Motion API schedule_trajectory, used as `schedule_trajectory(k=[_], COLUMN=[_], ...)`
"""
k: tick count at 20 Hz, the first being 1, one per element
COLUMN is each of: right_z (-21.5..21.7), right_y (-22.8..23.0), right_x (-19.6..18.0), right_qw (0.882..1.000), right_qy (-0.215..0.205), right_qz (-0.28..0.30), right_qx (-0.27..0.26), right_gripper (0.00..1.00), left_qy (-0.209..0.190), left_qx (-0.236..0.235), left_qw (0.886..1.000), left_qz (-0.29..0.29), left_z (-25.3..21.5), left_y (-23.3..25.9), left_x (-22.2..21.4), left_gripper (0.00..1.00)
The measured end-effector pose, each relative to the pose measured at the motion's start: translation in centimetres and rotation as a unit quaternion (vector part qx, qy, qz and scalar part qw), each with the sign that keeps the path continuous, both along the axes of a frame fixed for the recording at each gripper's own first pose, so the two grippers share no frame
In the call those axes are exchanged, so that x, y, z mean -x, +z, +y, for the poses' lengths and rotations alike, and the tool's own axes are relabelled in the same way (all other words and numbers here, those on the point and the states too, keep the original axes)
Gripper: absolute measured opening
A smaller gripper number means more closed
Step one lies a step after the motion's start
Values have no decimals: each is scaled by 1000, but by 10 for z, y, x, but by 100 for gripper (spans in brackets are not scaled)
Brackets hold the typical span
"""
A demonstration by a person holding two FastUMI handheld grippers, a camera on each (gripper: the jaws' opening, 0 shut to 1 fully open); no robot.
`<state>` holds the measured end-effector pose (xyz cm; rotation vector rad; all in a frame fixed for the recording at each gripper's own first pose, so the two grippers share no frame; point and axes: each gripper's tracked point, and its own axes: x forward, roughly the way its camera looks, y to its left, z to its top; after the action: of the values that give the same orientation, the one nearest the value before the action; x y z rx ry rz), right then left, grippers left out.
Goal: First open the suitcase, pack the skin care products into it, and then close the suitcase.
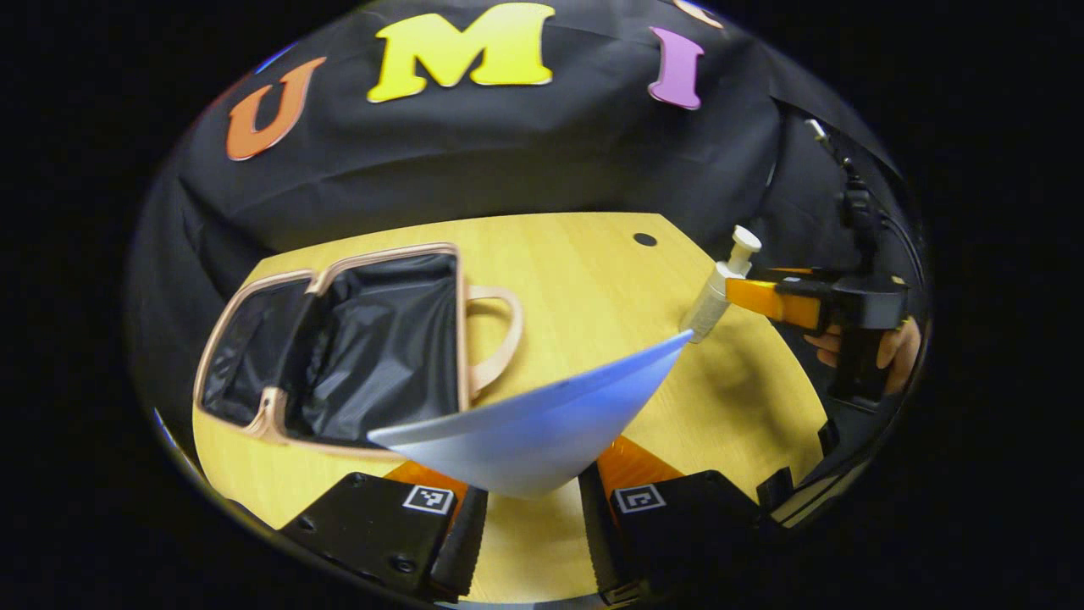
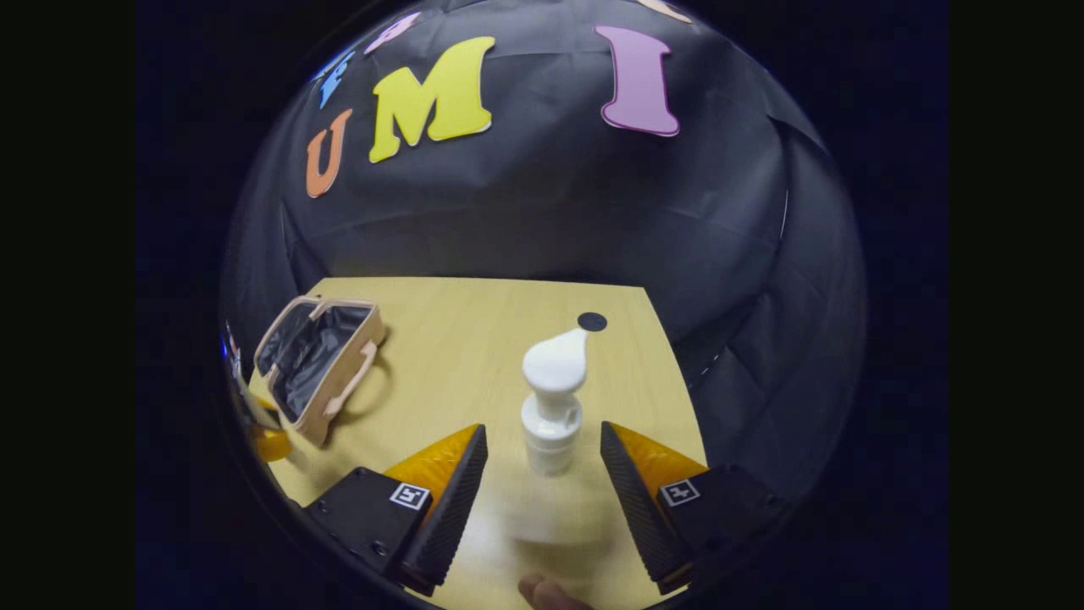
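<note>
Holding a pale blue tube [image 1: 542, 432] between its two fingers, the left gripper [image 1: 532, 500] hangs over the near edge of the table [image 1: 593, 280]; the tube's flat, wide end fans out forward and to the right, above the wood. Just beyond it to the left, the suitcase [image 1: 356, 347] lies open on the table, its black lining exposed and its pinkish handle [image 1: 500, 339] pointing right toward the tube.

In the right gripper view, the right gripper [image 2: 544, 474] is spread, and a white pump bottle [image 2: 552, 407] stands between its fingers with a gap on each side, so neither finger touches it there. In the left gripper view the same bottle [image 1: 720, 288] appears tilted at the tips of that gripper, well to the right of the suitcase, with a hand [image 1: 889, 347] on the gripper's grip. From the right gripper view the suitcase [image 2: 322, 364] sits far off to the left.
</note>
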<state>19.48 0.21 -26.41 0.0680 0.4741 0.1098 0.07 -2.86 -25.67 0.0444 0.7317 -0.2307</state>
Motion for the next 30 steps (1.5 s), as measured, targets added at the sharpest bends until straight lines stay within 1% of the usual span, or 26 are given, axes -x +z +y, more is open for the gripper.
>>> schedule_trajectory(k=[2,3,4,6,7,9,10,11,13,15,16,17,21,24,27,30], right_z=[7,6,5,6,4,-1,1,2,5,12,16,20,35,35,33,30], right_y=[-7,-12,-13,-24,-28,-33,-29,-35,-32,-33,-33,-31,-17,2,22,39], right_x=[-18,-29,-32,-34,-36,-38,-35,-37,-32,-20,-12,-2,41,72,99,117], right_qw=[1000,1000,1000,999,999,997,997,997,997,997,997,997,997,998,998,998], right_qy=[2,-6,-12,-28,-43,-71,-78,-79,-72,-68,-65,-63,-50,-49,-52,-66], right_qz=[-7,-12,-14,-6,-3,5,8,15,19,33,39,44,48,34,22,10], right_qx=[11,19,21,17,11,-1,-14,-13,-2,-4,-8,-13,-21,-9,-1,-7], right_gripper=[80,80,73,70,72,63,57,51,49,47,44,47,47,47,47,47], left_qy=[30,43,57,86,100,128,140,146,148,150,148,145,122,98,75,77], left_qx=[-1,-6,-14,-26,-26,-19,-17,-18,-29,-43,-45,-44,-40,-38,-36,-35], left_qw=[1000,999,998,996,995,991,989,988,988,986,986,986,989,992,996,996], left_qz=[4,5,3,-8,-14,-29,-34,-37,-44,-57,-65,-72,-75,-65,-34,20], left_z=[30,44,62,96,112,136,147,156,172,185,190,193,196,192,183,181], left_y=[8,12,17,30,36,51,57,60,68,76,81,83,78,55,16,-24], left_x=[20,28,35,42,44,47,49,51,47,37,30,20,-23,-64,-97,-114], left_gripper=[54,54,54,54,54,54,54,54,54,54,54,54,54,54,54,54])
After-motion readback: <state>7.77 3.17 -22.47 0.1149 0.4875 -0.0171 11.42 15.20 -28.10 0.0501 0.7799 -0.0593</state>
